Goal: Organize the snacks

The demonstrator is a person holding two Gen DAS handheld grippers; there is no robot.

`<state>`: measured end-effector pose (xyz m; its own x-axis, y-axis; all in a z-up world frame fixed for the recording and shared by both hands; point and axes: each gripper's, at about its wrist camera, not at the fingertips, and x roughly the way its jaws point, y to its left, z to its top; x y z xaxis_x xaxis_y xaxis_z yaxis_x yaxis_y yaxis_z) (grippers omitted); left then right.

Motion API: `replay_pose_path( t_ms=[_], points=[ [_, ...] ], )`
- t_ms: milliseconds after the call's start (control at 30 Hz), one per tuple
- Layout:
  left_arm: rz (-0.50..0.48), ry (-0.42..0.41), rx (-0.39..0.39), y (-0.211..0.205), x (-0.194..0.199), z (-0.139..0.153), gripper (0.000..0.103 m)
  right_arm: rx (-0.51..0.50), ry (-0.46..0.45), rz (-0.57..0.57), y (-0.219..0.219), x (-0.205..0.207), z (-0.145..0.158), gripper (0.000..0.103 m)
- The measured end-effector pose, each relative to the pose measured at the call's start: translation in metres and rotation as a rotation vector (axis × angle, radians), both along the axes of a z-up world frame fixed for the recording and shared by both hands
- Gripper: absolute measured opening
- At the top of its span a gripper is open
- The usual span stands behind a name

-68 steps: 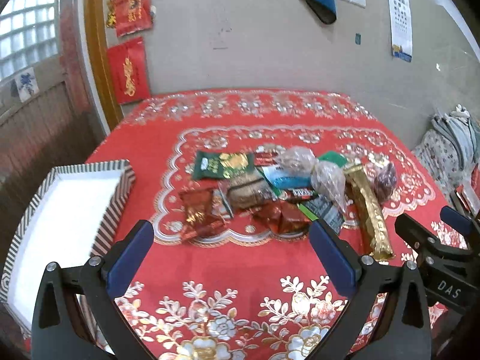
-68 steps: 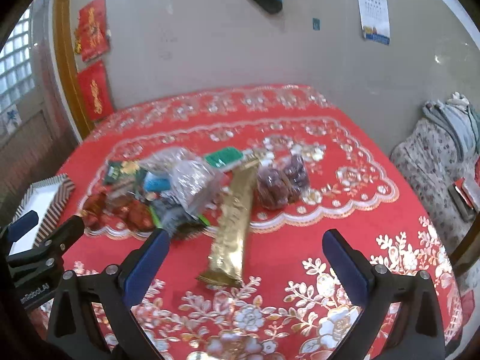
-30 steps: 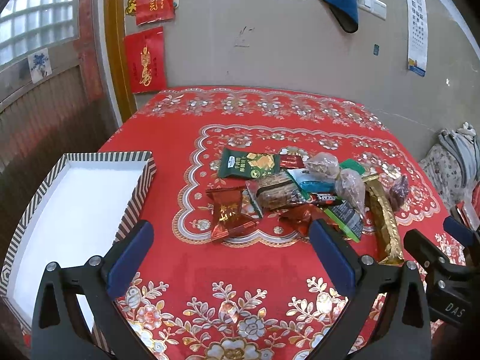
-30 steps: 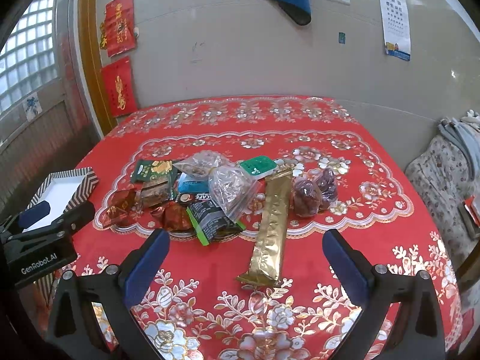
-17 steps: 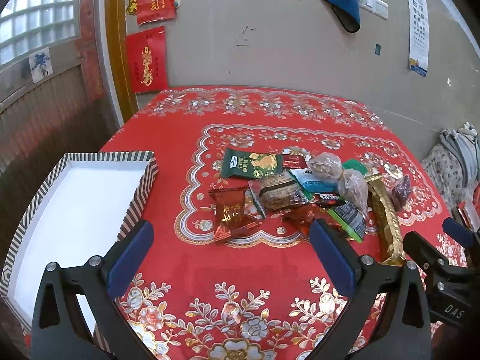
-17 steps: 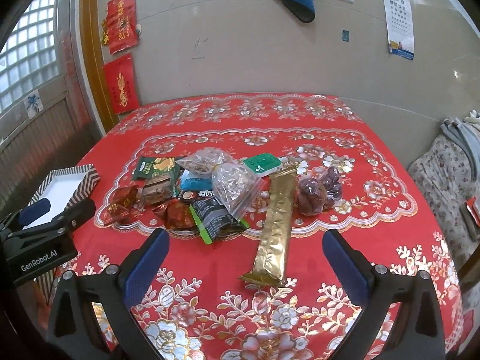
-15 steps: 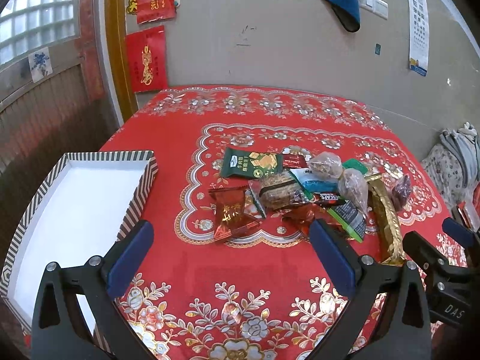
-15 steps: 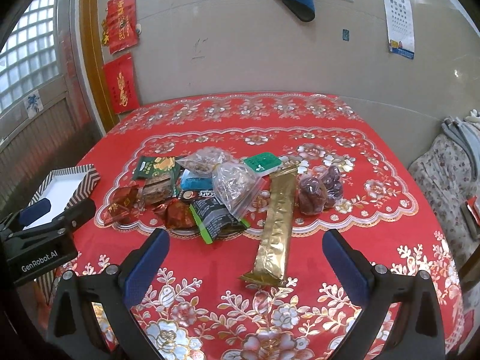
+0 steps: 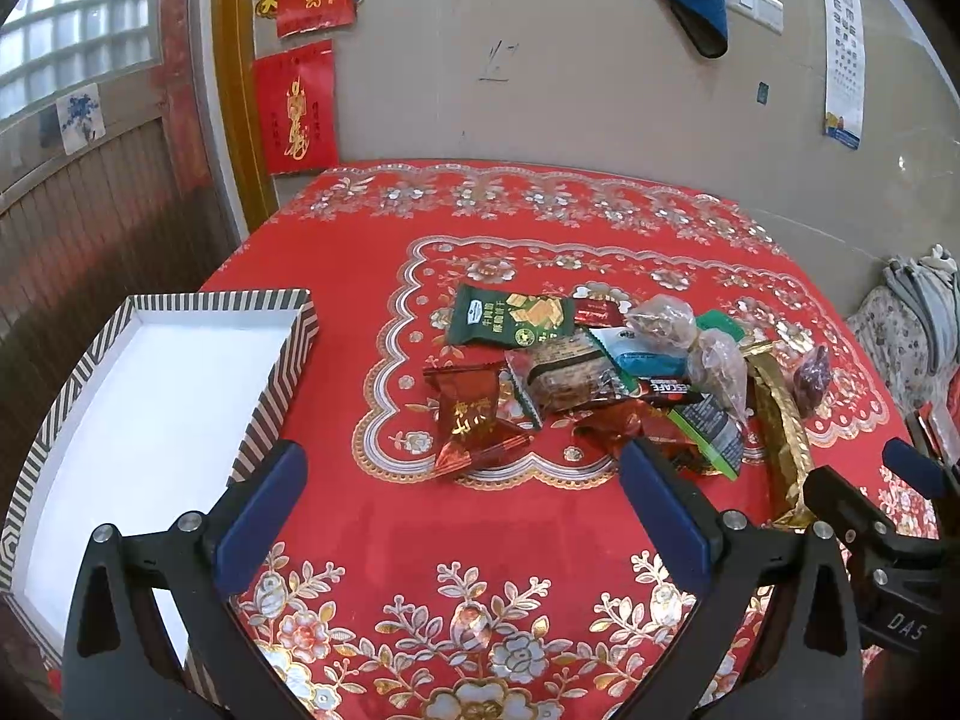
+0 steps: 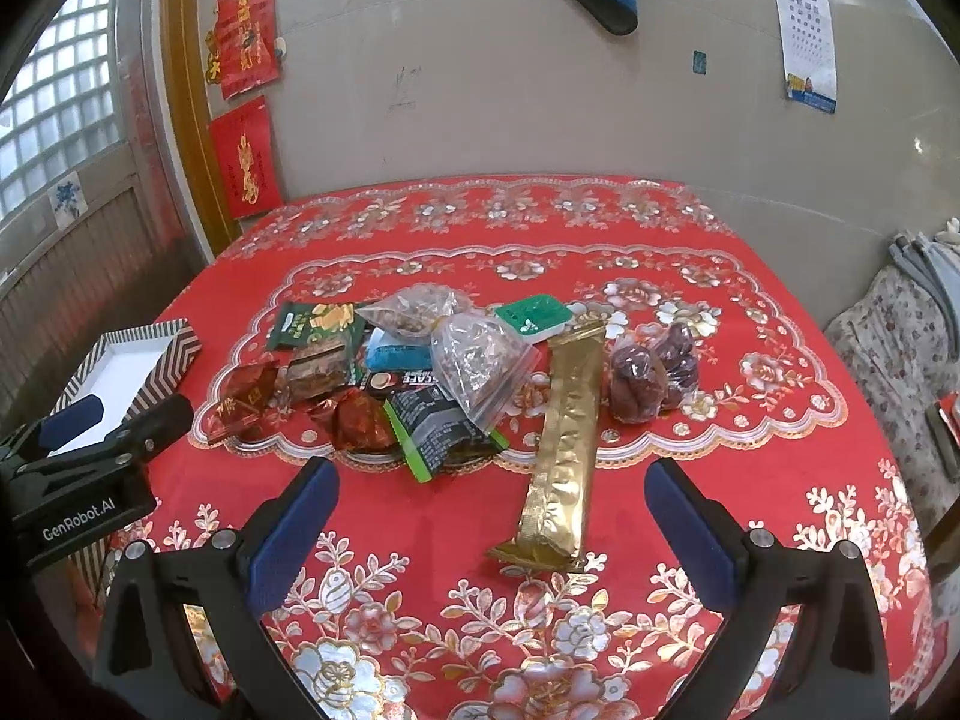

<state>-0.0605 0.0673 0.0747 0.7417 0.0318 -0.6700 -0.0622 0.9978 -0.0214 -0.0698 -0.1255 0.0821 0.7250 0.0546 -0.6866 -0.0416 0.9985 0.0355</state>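
- The red tablecloth (image 9: pixel 420 528) covers the whole table, and a heap of snacks lies in its middle.
- The striped box (image 9: pixel 282 384) sits at the near left edge, empty and white inside, well apart from the heap.
- By my judgement the task is at its very start: nothing is boxed yet, and the next move calls for lowering one gripper onto a packet at the heap's edge.
- The left gripper (image 9: pixel 462 504) hangs above the cloth with jaws spread wide and nothing between them; the red candy wrapper (image 9: pixel 465 420) lies just beyond it, nearest the box.
- The right gripper (image 10: pixel 492 516) is likewise wide open and empty; the gold bar packet (image 10: pixel 564 444) lies lengthwise just beyond its fingertips, its near end closest.
- The green cracker packet (image 9: pixel 510 317) lies at the heap's far left.
- The two dark-fruit bags (image 10: pixel 651 378) sit at the heap's right, beside the gold bar.
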Motion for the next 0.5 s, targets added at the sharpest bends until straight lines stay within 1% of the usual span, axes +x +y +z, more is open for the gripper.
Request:
replay_pose_path(
  t_ms=[133,233,333,500],
  points=[
    [0.001,0.01,-0.001,0.005,0.006,0.001,0.103,0.0,0.003,0.0,0.0,0.001,-0.001,0.102],
    [0.01,0.025,-0.025,0.016,0.013,0.003,0.103,-0.003,0.007,0.0,-0.001,0.002,-0.003,0.102],
    [0.018,0.039,-0.033,0.025,0.019,0.004,0.103,0.006,0.009,0.003,-0.002,0.004,-0.005,0.102],
    [0.01,0.089,-0.1,0.037,0.031,0.002,0.103,0.007,0.021,0.013,-0.002,0.007,-0.009,0.102]
  ],
)
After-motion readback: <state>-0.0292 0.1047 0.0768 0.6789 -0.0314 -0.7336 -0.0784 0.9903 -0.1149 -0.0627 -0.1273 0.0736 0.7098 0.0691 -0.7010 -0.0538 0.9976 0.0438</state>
